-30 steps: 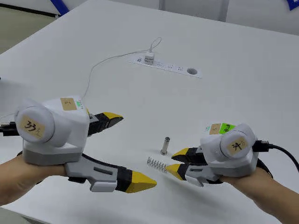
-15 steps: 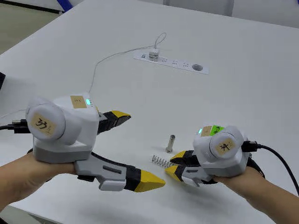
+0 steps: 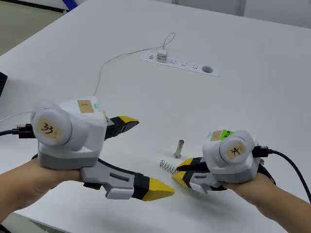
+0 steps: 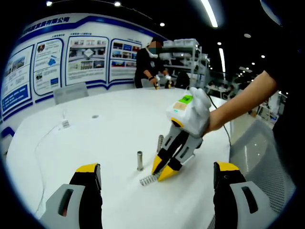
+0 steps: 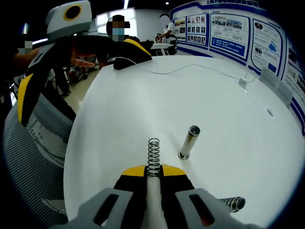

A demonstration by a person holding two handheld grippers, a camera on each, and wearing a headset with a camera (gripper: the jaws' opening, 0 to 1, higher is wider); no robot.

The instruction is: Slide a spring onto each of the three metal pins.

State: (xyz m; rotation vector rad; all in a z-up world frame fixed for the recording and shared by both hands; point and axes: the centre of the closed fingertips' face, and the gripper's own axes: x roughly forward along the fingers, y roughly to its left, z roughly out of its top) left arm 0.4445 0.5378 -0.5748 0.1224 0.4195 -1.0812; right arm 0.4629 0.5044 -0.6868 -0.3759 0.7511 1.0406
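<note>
Coiled spring (image 3: pixel 167 167) lying flat, end seemingly pinched; short metal pin (image 3: pixel 179 148) upright beside

Slvr spring (image 3: pixel 167 167), slvr pin (image 3: pixel 179 148), wht table (image 3: pixel 233 107)

Your right gripper (image 5: pixel 148 171) is covering the spring's (image 5: pixel 153 155) near end between its tips; its body is also cutting off a ribbed part (image 5: pixel 233 204), which is staying unidentifiable.

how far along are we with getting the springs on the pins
Early on, it seems. Done: possibly one. A coiled piece beside the right gripper may be a pin already wearing its spring, but it is too blurred to tell. In hand: the right jaws are shut on one end of a spring, while the left gripper is open and holds nothing. Left: the upright pin is bare.
</note>
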